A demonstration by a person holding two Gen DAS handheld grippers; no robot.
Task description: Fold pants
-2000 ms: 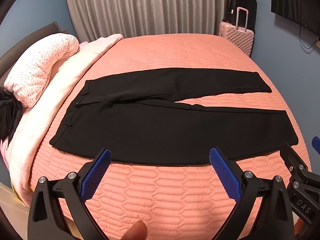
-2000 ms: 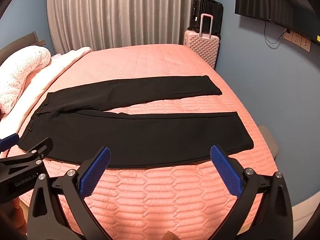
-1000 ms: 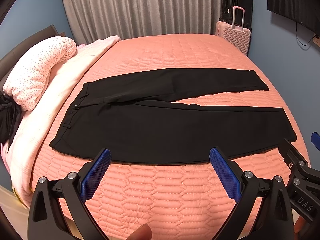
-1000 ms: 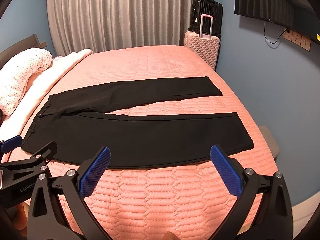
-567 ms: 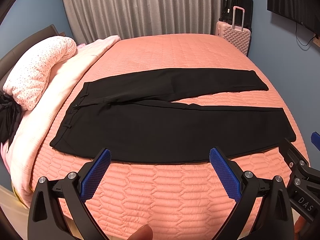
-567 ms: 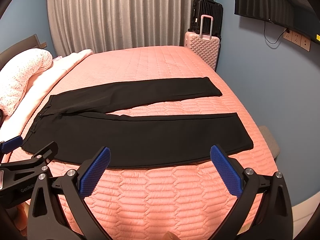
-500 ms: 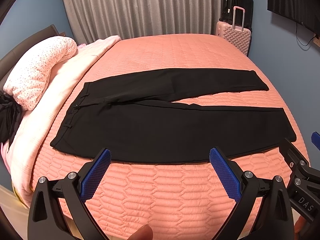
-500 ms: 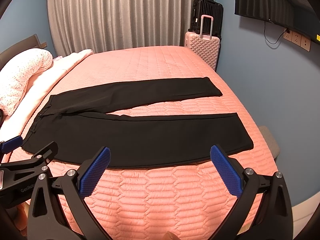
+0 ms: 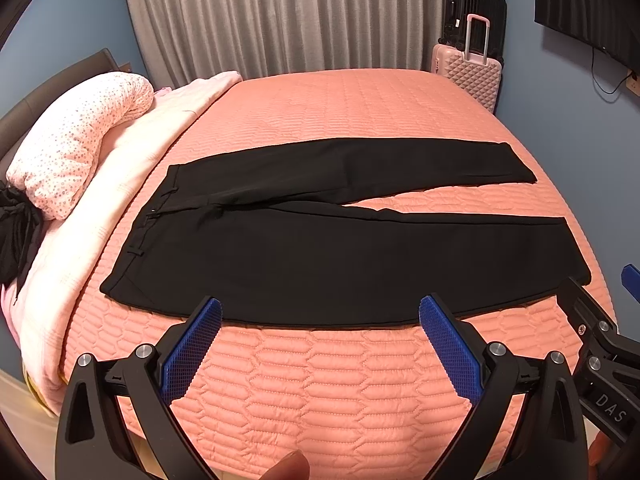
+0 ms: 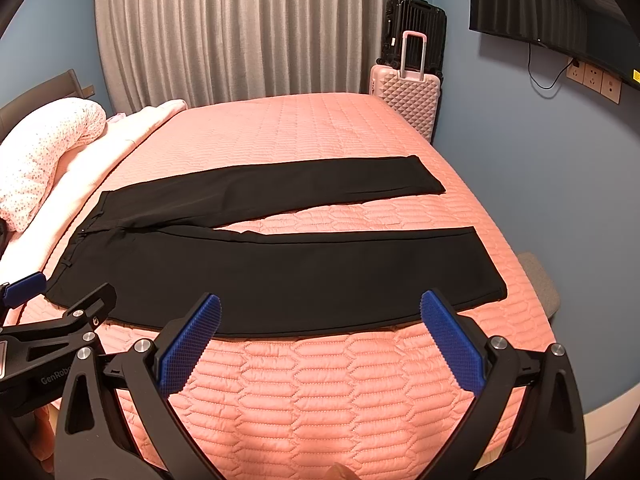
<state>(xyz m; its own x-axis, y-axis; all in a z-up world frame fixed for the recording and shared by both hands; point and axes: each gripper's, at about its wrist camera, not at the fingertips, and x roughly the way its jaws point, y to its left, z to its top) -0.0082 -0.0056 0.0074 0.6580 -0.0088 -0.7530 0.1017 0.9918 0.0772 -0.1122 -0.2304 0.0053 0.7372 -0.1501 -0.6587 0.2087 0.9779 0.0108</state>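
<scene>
Black pants lie flat on the pink quilted bed, waistband at the left, both legs spread apart toward the right. They also show in the right wrist view. My left gripper is open and empty, held above the bed's near edge just short of the pants' near leg. My right gripper is open and empty, at the same near edge, further right. Each gripper shows at the edge of the other's view.
A pink dotted pillow and a pale blanket lie at the bed's left. A pink suitcase and a black one stand at the far right corner. A blue wall lies on the right.
Both views have shifted very slightly; the pants lie unmoved and both grippers stay open.
</scene>
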